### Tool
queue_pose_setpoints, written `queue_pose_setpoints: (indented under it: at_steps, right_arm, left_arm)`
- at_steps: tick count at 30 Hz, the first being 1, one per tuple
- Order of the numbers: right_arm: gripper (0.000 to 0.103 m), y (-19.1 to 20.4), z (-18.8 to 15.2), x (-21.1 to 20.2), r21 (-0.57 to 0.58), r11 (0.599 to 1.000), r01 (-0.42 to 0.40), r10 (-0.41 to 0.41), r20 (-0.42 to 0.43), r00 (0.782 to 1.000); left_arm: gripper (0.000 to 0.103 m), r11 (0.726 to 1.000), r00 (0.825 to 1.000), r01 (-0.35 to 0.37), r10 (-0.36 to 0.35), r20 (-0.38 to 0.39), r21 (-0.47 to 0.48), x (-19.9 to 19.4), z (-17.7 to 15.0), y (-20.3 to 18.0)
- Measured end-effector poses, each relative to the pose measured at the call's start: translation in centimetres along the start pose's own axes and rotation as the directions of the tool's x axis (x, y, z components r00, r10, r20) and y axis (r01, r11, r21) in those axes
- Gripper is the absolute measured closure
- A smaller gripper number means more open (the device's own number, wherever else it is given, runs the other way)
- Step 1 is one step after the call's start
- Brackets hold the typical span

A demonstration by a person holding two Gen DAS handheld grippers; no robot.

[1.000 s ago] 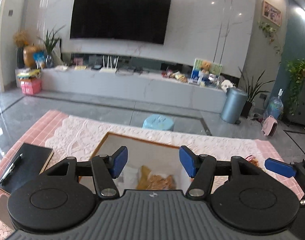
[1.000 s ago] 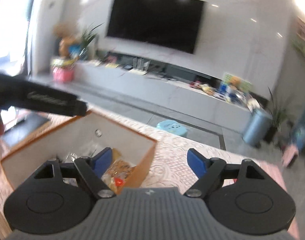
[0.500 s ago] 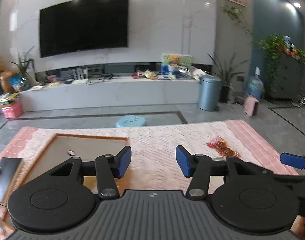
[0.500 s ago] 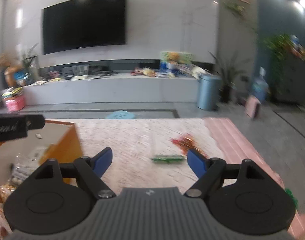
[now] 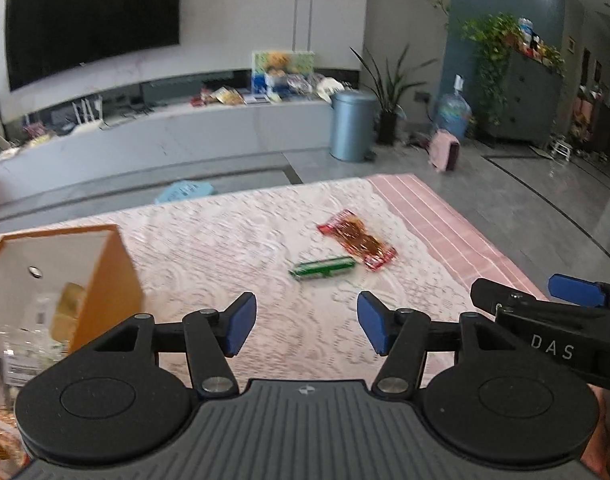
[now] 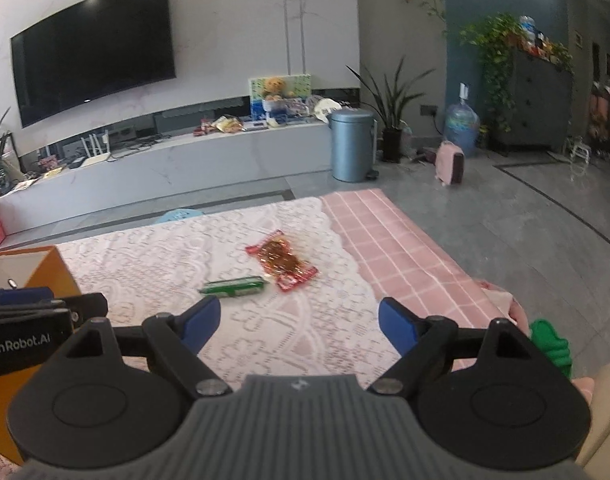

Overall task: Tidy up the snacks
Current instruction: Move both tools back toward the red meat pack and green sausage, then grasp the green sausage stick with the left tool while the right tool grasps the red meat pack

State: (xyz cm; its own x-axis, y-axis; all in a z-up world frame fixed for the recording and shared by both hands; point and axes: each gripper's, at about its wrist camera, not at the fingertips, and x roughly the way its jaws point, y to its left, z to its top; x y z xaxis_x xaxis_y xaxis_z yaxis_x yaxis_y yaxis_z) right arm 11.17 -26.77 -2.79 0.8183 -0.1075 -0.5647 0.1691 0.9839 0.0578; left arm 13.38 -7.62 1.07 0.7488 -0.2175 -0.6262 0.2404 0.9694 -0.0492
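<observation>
Two snacks lie on the lace tablecloth (image 5: 225,240): a green packet (image 5: 322,268) (image 6: 233,286) and, just right of and behind it, a red packet (image 5: 357,239) (image 6: 281,260). An orange box (image 5: 109,276) (image 6: 53,268) with white inner walls stands at the left and holds several snacks (image 5: 65,312). My left gripper (image 5: 305,324) hovers short of the green packet, its jaws opening with nothing between them. My right gripper (image 6: 301,322) is beside it on the right, short of both packets, jaws also opening and empty.
The pink checked cloth (image 6: 389,248) ends at the table's right edge, with grey floor beyond. A green object (image 6: 549,344) sits at the near right corner. A blue stool (image 5: 185,192) stands behind the far edge; a grey bin (image 5: 351,126) is farther back.
Both views have swung right, away from the box's inside and toward the two packets. The box now sits at the left edge. Both grippers are lower and still empty.
</observation>
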Motion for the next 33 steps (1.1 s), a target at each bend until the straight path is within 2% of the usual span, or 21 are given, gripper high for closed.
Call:
queue_pose_setpoints:
  at_steps: [5,11,17,23,27,30,33]
  right_arm:
    - [0.019,-2.3,0.4,1.6,0.066,0.998,-0.018,0.020,-0.038,0.999]
    - [0.020,-4.6,1.3,3.7,0.085,0.995,-0.057,0.062,-0.061,0.996]
    - [0.026,-7.0,2.1,7.0,0.134,0.986,-0.096,0.112,-0.111,0.988]
    - [0.027,-7.0,3.0,10.8,0.086,0.991,-0.105,0.115,-0.123,0.986]
    - [0.030,-6.3,3.0,13.7,0.058,0.990,-0.126,0.133,-0.145,0.980]
    - [0.030,-5.9,2.8,15.6,0.094,0.985,-0.145,0.159,-0.173,0.972]
    - [0.030,-5.5,2.6,17.1,0.123,0.978,-0.170,0.192,-0.197,0.961]
  left_arm:
    - [0.034,0.999,0.999,0.025,-0.023,-0.048,0.034,1.9,0.5,-1.2]
    - [0.034,0.995,0.995,0.078,-0.073,-0.072,0.069,4.3,1.3,-2.0]
    - [0.034,0.993,0.992,0.095,-0.089,-0.084,0.072,7.4,2.2,-2.1]
    - [0.034,0.989,0.989,0.124,-0.116,-0.094,0.081,10.9,3.1,-2.1]
    - [0.034,0.969,0.979,0.172,-0.148,-0.144,0.176,14.0,3.5,-2.2]
    - [0.039,0.944,0.972,0.187,-0.137,-0.190,0.274,16.7,3.5,-2.4]
    - [0.039,0.925,0.967,0.202,-0.137,-0.214,0.322,18.8,3.5,-2.4]
